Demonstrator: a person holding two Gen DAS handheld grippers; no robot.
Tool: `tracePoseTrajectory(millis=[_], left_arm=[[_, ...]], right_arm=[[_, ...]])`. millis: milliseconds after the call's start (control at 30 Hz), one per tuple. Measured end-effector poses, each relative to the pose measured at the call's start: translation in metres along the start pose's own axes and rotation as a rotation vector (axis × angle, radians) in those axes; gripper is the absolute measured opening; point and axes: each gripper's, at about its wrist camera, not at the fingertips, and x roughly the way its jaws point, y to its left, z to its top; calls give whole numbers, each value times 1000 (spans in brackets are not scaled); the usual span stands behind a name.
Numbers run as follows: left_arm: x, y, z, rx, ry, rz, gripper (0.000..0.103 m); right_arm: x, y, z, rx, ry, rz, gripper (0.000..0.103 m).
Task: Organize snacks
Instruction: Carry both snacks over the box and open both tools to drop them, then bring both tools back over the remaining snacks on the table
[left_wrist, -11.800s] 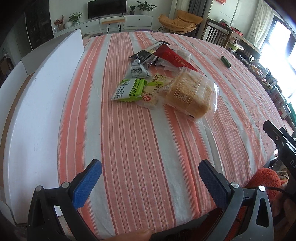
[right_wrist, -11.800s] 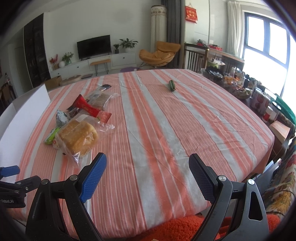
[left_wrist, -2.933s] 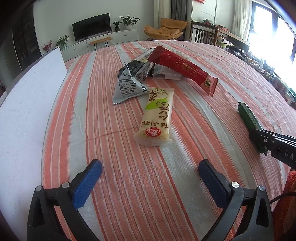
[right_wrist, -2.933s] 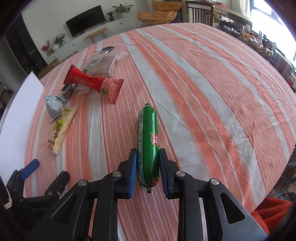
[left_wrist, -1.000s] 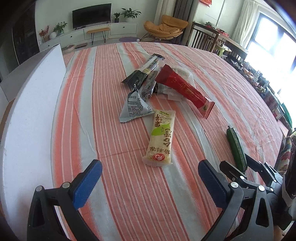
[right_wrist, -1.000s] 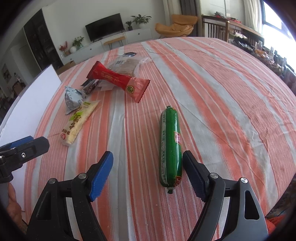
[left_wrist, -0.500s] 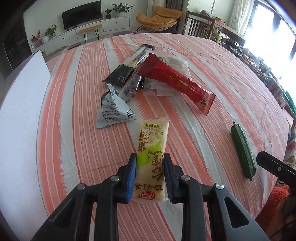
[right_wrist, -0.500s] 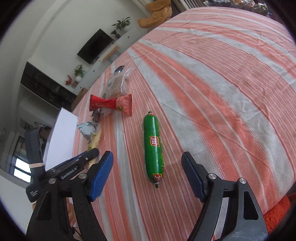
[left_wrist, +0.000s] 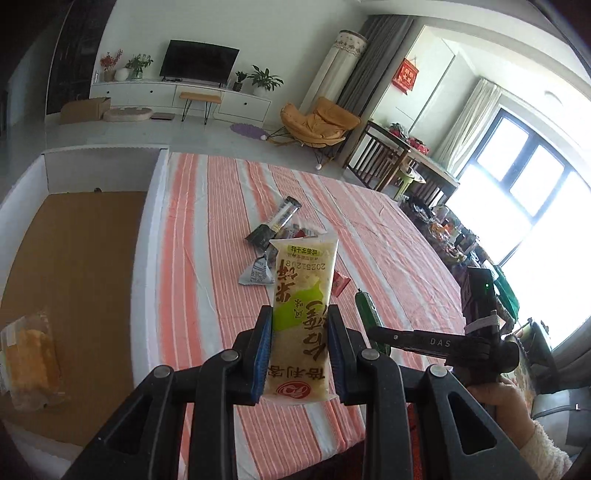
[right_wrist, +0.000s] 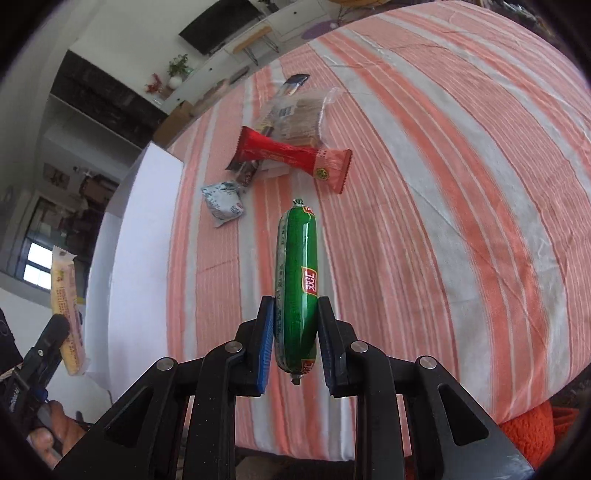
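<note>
My left gripper (left_wrist: 299, 321) is shut on a yellow-green rice cracker packet (left_wrist: 301, 291) and holds it upright in the air above the striped table, beside the white box. My right gripper (right_wrist: 295, 314) has the green sausage (right_wrist: 297, 258) between its blue pads; its jaws are closing and press on the sausage's near end, which is lifted off the cloth. The right wrist view shows the left gripper (right_wrist: 55, 332) with the cracker packet (right_wrist: 64, 295) at the far left. In the left wrist view the sausage (left_wrist: 364, 304) shows at the right.
A white-walled box (left_wrist: 159, 206) with a brown floor stands left of the table, with a bagged loaf (left_wrist: 29, 358) inside. On the orange-striped cloth (right_wrist: 443, 184) lie a red packet (right_wrist: 291, 153), a silver triangular packet (right_wrist: 223, 201), a clear cracker bag (right_wrist: 299, 114) and a dark packet (left_wrist: 277, 225).
The left gripper rose with the cracker packet off the table and swung toward the box. The right gripper shut on the green sausage and lifted it a little.
</note>
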Motion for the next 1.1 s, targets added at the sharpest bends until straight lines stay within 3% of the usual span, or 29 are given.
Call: tracePoseTrajectory(millis=[167,267,333,367,433,467,500,600,733,833,867,967,1033,1100], left_arm=[[-68,65,22,-66,-135,226,27],[-75,112,17,-139,-127,383,28],[-65,140,7,-178,-77,498,28],[-57,151,3,-187,-39,533,34],[-46,169,-7,-221,6,551,56],[-46,176,-16,-233,10,551,69],[-45,178,-21,-241,6,551,74],[-41,170,-28,-248,-24,528,80],[-29,135,-28,-213,-35,405,80],[-14,83,-26,-119,-23,287,82],[-8,66,-26,-85,-14,248,87],[26,14,-34,10,40,129,103],[67,-11,-45,43,128,63,103],[109,-27,-59,67,210,60,102]], right_arm=[[-8,127,-4,-189,17,224,23],[8,203,-16,-316,57,296,23],[28,239,-23,-354,99,327,24],[40,253,-25,-364,117,333,27],[58,267,-24,-367,139,320,39],[61,264,-23,-350,137,315,55],[61,259,-21,-332,121,310,60],[53,225,-18,-325,54,251,64],[47,146,-14,-311,-57,13,65],[45,73,-16,-258,-130,-223,65],[42,50,-17,-237,-160,-303,65],[38,2,-20,-202,-231,-457,66],[35,-15,-18,-186,-266,-503,66],[35,-23,-20,-187,-304,-525,66]])
